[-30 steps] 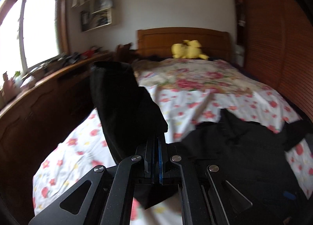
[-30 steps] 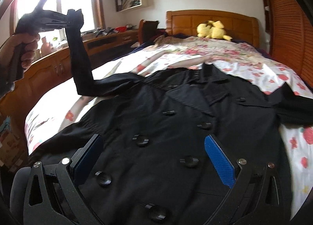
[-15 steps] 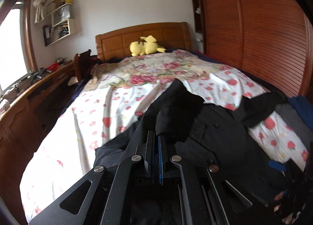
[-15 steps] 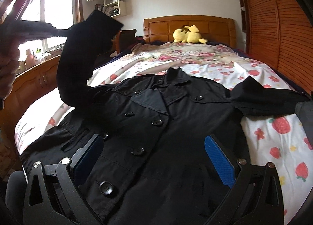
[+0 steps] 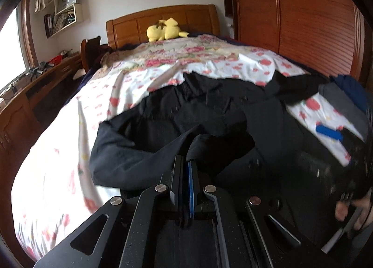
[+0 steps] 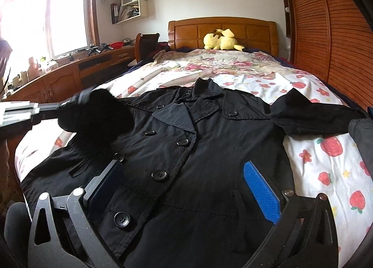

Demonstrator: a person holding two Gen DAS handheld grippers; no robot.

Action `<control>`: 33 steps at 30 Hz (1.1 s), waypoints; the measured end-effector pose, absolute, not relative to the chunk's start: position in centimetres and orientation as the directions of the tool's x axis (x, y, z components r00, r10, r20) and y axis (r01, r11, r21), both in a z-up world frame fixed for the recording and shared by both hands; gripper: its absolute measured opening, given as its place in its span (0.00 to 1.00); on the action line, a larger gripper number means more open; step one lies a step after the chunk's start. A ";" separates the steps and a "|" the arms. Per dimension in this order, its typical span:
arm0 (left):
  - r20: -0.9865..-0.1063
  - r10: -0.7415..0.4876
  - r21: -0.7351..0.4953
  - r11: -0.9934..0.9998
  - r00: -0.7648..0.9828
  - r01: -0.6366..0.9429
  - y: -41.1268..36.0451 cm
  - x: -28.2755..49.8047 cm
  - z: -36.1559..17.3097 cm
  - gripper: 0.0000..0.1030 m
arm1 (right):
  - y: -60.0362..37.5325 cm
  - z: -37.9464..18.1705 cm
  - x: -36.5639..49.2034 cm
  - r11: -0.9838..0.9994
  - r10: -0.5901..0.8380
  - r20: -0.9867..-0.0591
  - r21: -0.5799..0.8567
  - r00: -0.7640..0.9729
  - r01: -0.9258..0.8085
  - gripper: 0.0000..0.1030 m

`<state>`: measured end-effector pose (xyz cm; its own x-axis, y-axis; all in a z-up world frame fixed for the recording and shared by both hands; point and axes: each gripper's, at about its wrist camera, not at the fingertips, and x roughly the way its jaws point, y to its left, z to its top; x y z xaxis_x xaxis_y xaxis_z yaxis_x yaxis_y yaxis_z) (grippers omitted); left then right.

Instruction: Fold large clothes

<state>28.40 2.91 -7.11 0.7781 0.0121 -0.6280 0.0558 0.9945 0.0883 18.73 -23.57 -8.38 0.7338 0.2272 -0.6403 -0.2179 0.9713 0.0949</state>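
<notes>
A black double-breasted coat (image 6: pixel 209 151) lies face up on the flowered bed sheet (image 6: pixel 326 163), collar toward the headboard. My left gripper (image 5: pixel 186 159) is shut on the cuff of the coat's left sleeve (image 5: pixel 144 165), which is folded across and hangs low over the coat's front. In the right wrist view that left gripper (image 6: pixel 74 102) comes in from the left with the cuff (image 6: pixel 100 116) bunched at its tip. The right gripper (image 6: pixel 183 164) hovers open over the coat's lower front, nothing between its blue pads (image 6: pixel 261 191). The other sleeve (image 6: pixel 314 116) lies spread to the right.
A yellow plush toy (image 6: pixel 221 39) lies by the wooden headboard (image 6: pixel 221 28). A slatted wardrobe (image 6: pixel 338 35) runs along the right side. A long wooden desk (image 6: pixel 58 79) with clutter and a chair (image 6: pixel 146 44) stand left. Grey and blue clothing (image 5: pixel 345 95) lies at the bed's right edge.
The left gripper has carried the sleeve from high above the bed's left side down and rightward over the coat's front. The right gripper shifted slightly, then held still, open.
</notes>
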 end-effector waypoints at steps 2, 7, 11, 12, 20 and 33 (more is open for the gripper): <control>-0.642 0.012 0.079 0.996 0.766 0.051 2.7 27.7 -7.8 0.05 | -23.4 -8.5 18.8 0.971 0.230 -0.643 0.095 0.731 -0.222 1.00; -0.671 -0.002 0.035 0.999 0.741 0.034 2.9 25.5 -8.0 0.08 | -22.5 -8.7 19.2 0.968 0.240 -0.647 0.100 0.723 -0.232 1.00; -0.677 -0.009 0.018 0.999 0.736 0.029 3.3 24.3 -8.5 0.18 | -21.5 -8.7 19.6 0.963 0.258 -0.647 0.109 0.718 -0.247 1.00; -0.678 -0.012 0.013 1.000 0.735 0.028 3.4 24.0 -8.5 0.20 | -21.3 -8.8 19.8 0.961 0.262 -0.647 0.111 0.716 -0.252 1.00; -0.667 -0.016 -0.003 1.000 0.745 0.018 4.0 21.9 -8.1 0.39 | -18.1 -9.0 20.7 0.945 0.311 -0.645 0.133 0.698 -0.299 1.00; -0.661 0.022 -0.007 0.999 0.750 -0.035 4.7 20.2 -8.8 0.53 | -13.4 -10.5 21.0 0.903 0.389 -0.678 0.147 0.624 -0.403 1.00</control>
<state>20.25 4.67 -8.83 0.7497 0.0216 -0.6614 -0.0346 0.9994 -0.0067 20.97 -13.37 -10.53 0.6240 0.3891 -0.6777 -0.4035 0.9031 0.1471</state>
